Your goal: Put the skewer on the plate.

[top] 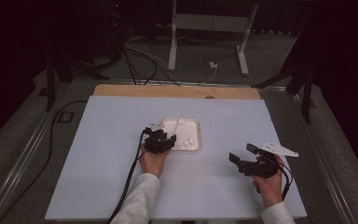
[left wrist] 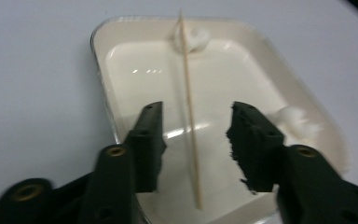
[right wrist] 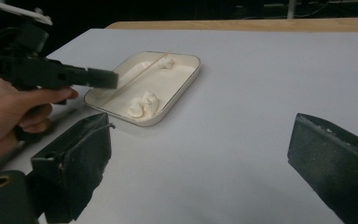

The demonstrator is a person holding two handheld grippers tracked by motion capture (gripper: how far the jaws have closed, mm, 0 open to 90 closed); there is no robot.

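Hovering with spread jaws, left gripper [left wrist: 195, 140] over a stick [left wrist: 189, 112] lying in the tray [left wrist: 121, 74], right gripper [right wrist: 200, 158] spread wide nearby.

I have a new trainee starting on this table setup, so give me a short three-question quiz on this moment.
1. True or false: the wooden skewer lies in the white tray.
2. Which gripper hovers at the tray: A) left gripper B) right gripper?
3. What soft white things sit in the tray with the skewer?

Key: 1 true. 2 A; its jaws stand apart either side of the skewer, not pressing it. 3 Small white fluffy pieces, possibly marshmallows; one sits at the skewer's far tip.
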